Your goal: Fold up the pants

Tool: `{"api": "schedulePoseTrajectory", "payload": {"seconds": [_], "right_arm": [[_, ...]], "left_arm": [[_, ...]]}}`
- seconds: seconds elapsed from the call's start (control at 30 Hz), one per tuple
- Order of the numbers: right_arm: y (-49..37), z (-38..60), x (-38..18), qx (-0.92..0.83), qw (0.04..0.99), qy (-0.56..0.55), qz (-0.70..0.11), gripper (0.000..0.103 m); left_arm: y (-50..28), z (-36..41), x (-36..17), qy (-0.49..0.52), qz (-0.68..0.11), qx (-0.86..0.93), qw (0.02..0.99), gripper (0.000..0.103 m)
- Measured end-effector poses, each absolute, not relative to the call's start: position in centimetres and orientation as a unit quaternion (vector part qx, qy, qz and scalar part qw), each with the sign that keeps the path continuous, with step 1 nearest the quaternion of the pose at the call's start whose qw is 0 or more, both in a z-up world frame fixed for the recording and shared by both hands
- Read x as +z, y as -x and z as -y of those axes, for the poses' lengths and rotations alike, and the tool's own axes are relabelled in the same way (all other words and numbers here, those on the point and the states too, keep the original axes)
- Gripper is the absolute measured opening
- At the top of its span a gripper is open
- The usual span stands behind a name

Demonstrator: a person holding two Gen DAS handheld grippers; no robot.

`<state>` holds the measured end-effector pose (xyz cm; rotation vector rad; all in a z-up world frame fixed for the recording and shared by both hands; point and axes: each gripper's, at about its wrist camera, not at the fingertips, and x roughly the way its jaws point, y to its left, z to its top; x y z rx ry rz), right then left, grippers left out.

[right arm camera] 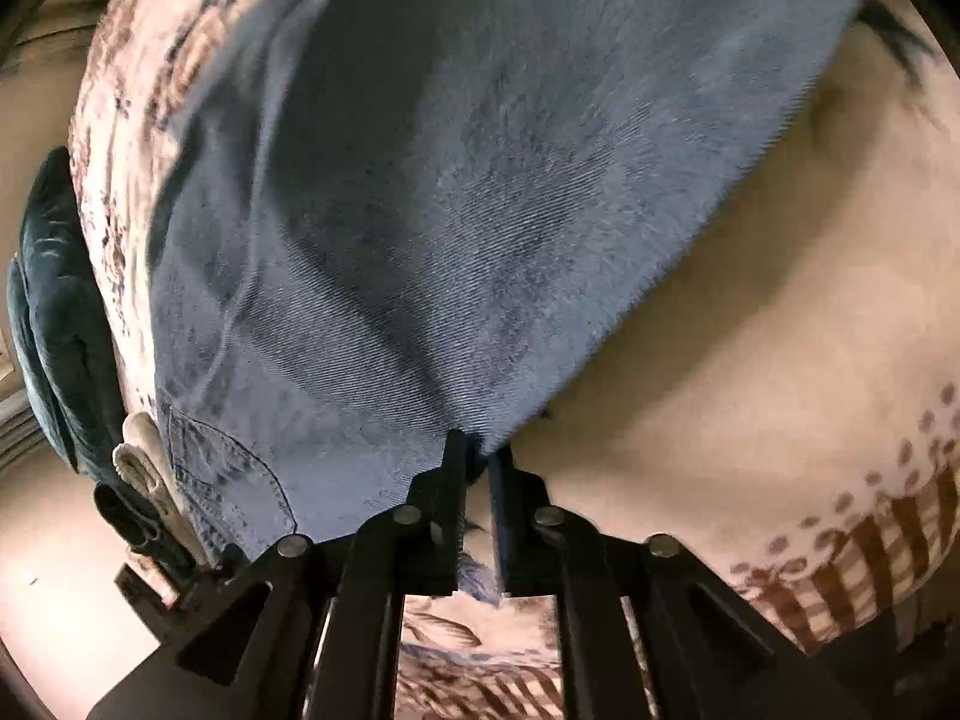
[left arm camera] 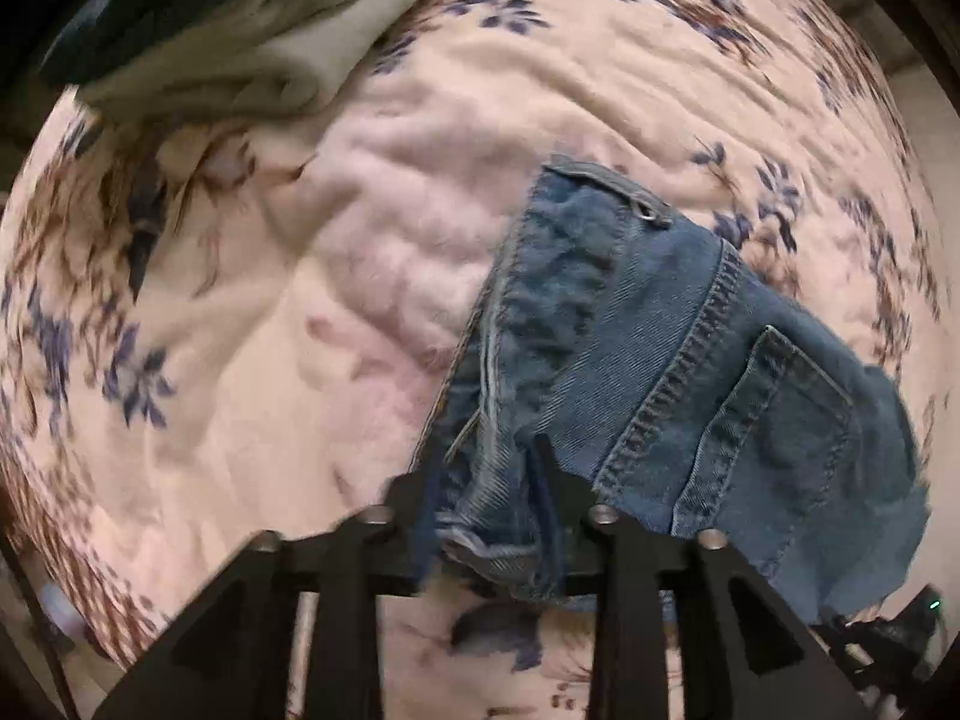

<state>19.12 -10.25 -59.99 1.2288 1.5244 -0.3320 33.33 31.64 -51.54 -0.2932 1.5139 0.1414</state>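
1. left wrist view: one pair of jeans [left arm camera: 678, 360] lies on the floral bedspread [left arm camera: 240, 360]. the left gripper [left arm camera: 480, 480] is clamped on the bunched waistband, likely to carry that end over. one pile of beige cloth [left arm camera: 240, 42] sits well apart.
2. right wrist view: the right gripper [right arm camera: 477, 462] is pinched on one denim edge [right arm camera: 489, 441], holding the jeans taut and raised.

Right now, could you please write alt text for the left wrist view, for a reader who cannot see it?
The left gripper is shut on the bunched waistband of blue denim pants, which spread to the right with a back pocket showing. They lie on a pink floral quilt, and a pile of beige and dark clothes sits at the upper left.
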Motion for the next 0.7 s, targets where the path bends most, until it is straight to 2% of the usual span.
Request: {"api": "schedulePoseTrajectory", "payload": {"seconds": [0.07, 0.13, 0.17, 0.2, 0.27, 0.4, 0.47, 0.5, 0.53, 0.57, 0.6, 0.7], "right_arm": [[-19.2, 10.9, -59.8, -0.126, 0.546, -0.537, -0.630, 0.020], [-19.3, 11.2, -58.5, -0.121, 0.565, -0.531, -0.620, 0.043], [-19.4, 11.2, -57.8, -0.120, 0.576, -0.520, -0.620, 0.060], [-19.6, 11.2, -57.1, -0.118, 0.586, -0.511, -0.618, 0.064], [-19.5, 11.3, -56.2, -0.118, 0.596, -0.501, -0.616, 0.064], [-19.0, 11.3, -57.2, -0.131, 0.578, -0.526, -0.610, 0.064], [-18.3, 11.6, -58.8, -0.146, 0.562, -0.557, -0.593, 0.064], [-18.2, 11.4, -59.6, -0.150, 0.559, -0.564, -0.589, 0.063], [-17.9, 11.6, -60.5, -0.154, 0.554, -0.576, -0.581, 0.058], [-17.8, 11.6, -60.9, -0.157, 0.555, -0.577, -0.578, 0.025], [-17.5, 11.6, -60.9, -0.176, 0.559, -0.565, -0.581, 0.010], [-17.2, 10.9, -60.5, -0.183, 0.569, -0.534, -0.598, 0.010]], "left_arm": [[-32.6, -32.4, -50.9, 0.165, -0.675, 0.063, 0.716, 0.033], [-31.5, -33.4, -49.7, 0.200, -0.661, 0.070, 0.720, 0.040], [-31.2, -33.6, -49.5, 0.208, -0.659, 0.070, 0.720, 0.046], [-30.8, -33.7, -49.4, 0.216, -0.658, 0.072, 0.718, 0.053], [-30.4, -33.5, -50.4, 0.245, -0.663, 0.063, 0.705, 0.058], [-30.5, -32.6, -54.1, 0.313, -0.683, 0.058, 0.658, 0.058], [-30.7, -32.3, -55.1, 0.316, -0.677, 0.081, 0.659, 0.056], [-30.7, -32.1, -55.0, 0.312, -0.670, 0.088, 0.668, 0.045], [-30.8, -31.7, -54.7, 0.299, -0.665, 0.089, 0.679, 0.039], [-30.8, -31.4, -54.3, 0.281, -0.663, 0.092, 0.688, 0.028], [-30.7, -31.0, -53.8, 0.255, -0.661, 0.095, 0.700, 0.026], [-30.4, -31.0, -54.8, 0.222, -0.682, 0.107, 0.689, 0.028]]}}
